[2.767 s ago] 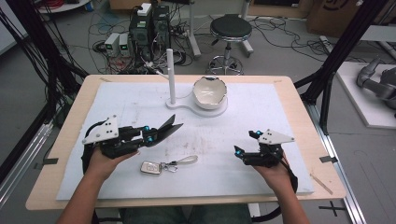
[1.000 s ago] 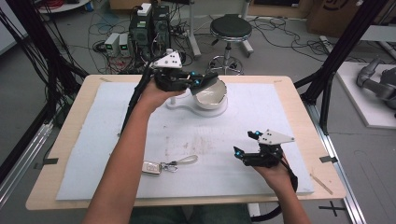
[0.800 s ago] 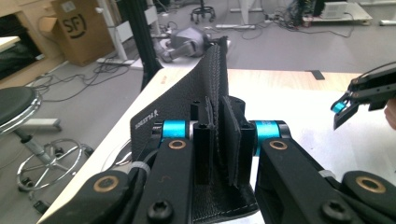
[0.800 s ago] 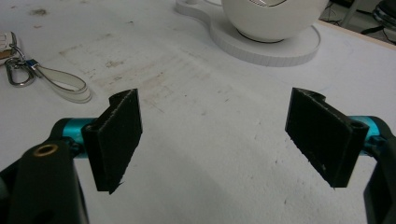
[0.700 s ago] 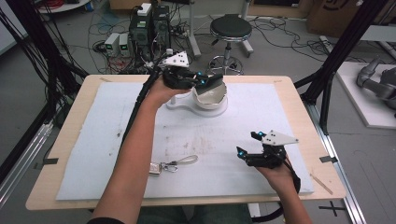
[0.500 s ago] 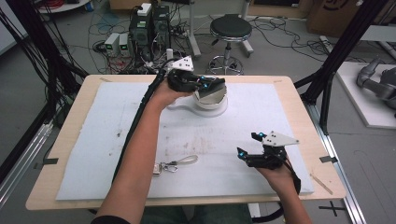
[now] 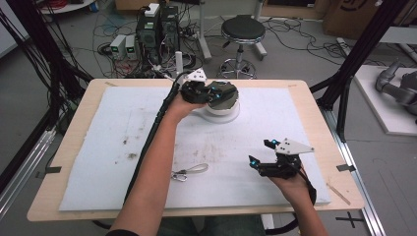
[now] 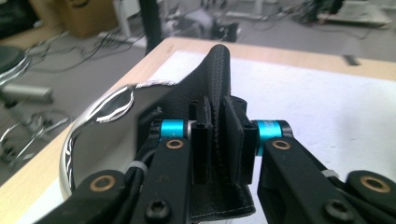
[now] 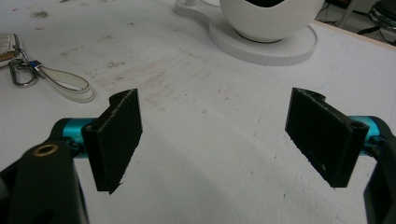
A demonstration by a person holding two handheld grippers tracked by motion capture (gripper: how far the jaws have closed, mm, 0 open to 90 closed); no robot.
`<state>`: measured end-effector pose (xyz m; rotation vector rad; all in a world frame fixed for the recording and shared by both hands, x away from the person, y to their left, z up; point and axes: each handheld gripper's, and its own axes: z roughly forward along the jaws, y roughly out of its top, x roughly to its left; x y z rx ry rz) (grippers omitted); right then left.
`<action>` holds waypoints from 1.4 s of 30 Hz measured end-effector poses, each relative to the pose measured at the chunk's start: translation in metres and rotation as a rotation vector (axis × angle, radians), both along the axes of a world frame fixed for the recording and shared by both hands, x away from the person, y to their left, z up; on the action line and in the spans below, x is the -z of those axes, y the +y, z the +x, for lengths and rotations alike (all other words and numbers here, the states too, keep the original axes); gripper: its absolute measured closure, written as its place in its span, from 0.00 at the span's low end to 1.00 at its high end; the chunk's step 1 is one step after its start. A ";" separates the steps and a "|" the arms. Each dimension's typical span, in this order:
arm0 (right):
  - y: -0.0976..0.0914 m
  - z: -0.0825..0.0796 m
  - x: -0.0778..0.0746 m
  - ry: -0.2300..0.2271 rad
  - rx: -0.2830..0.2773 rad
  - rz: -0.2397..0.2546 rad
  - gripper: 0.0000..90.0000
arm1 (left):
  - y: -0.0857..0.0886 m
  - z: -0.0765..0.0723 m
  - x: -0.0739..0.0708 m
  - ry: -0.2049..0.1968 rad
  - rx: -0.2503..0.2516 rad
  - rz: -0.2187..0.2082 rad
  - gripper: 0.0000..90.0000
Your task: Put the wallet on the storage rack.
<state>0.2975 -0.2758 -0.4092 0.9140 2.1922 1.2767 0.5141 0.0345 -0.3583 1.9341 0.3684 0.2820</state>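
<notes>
My left gripper reaches to the back of the table and hangs over a white bowl. Its jaws are shut on a black stitched leather piece, which stands up between the pads. That black leather piece covers much of the bowl's mouth, and the bowl's shiny rim curves just left of the jaws. My right gripper rests low at the front right, open with nothing between its pads. The bowl sits on a white round base.
A key ring with a pale strap lies at the front middle beside my left forearm. Its carabiner and a key fob lie left of the right gripper. A white post rises behind the bowl. A white mat covers the table.
My left gripper went from the front left to the back of the table, then slid right over the bowl with the black piece. The right gripper has barely moved.
</notes>
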 end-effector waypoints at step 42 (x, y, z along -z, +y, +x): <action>0.003 0.018 -0.001 -0.005 0.010 0.022 0.21 | 0.182 -0.185 0.007 -0.060 -0.226 -0.089 0.22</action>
